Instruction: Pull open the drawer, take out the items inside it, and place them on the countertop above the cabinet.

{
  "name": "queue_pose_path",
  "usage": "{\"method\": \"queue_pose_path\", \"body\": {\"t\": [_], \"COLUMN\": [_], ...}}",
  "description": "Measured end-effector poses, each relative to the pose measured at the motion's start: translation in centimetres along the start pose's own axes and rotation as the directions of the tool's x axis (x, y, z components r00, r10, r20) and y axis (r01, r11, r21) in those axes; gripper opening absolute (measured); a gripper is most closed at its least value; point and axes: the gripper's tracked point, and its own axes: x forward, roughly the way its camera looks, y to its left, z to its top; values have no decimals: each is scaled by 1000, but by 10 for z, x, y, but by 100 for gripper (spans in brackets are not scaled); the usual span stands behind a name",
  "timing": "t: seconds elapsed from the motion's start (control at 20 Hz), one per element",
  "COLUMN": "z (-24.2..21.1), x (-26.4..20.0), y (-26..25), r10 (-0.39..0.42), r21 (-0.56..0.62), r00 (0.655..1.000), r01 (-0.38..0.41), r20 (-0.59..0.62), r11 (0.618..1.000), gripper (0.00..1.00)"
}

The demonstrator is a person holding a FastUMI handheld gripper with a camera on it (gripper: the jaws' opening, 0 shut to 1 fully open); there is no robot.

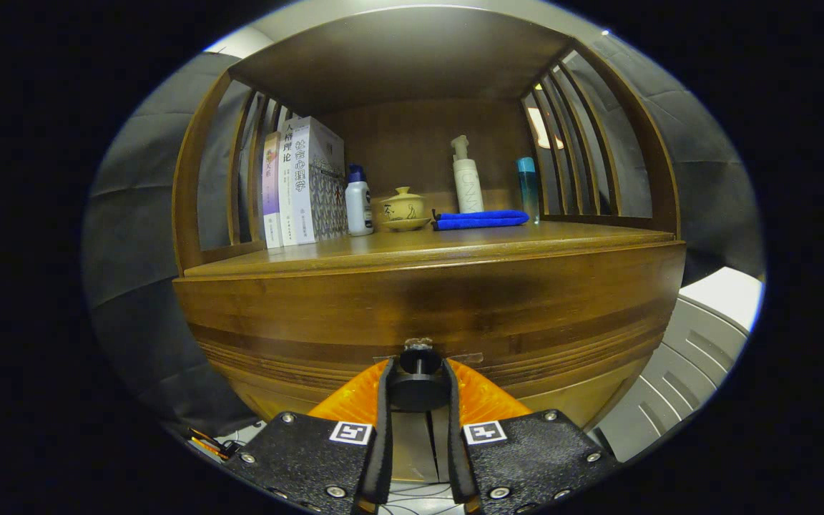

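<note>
A wooden cabinet fills the space ahead. Its drawer front (426, 307) is flush and closed, with a round black knob (419, 379) low on its face. My gripper (419, 375) has its two orange fingers (355, 397) pressed on either side of the knob, shut on it. Above the drawer runs the countertop (455, 243), a wooden shelf surface. What lies inside the drawer is hidden.
On the countertop stand several books (301, 182) at the left, a white bottle with a blue cap (358, 204), a yellow lidded cup (403, 209), a folded blue cloth (481, 218), a white pump bottle (467, 179) and a blue tube (528, 187). Slatted sides flank the shelf. A grey-white bin (698, 350) sits to the right.
</note>
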Motion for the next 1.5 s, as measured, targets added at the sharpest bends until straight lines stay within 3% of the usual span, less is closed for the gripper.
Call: {"method": "queue_pose_path", "body": {"t": [1.25,1.5], "z": [-39,-49], "x": [-163,-192], "y": [4,13], "r10": [52,51], "r21": [16,84], "r00": [993,986], "r01": [-50,-38], "r20": [-110,-160], "r11": [999,996], "gripper": [33,32]}}
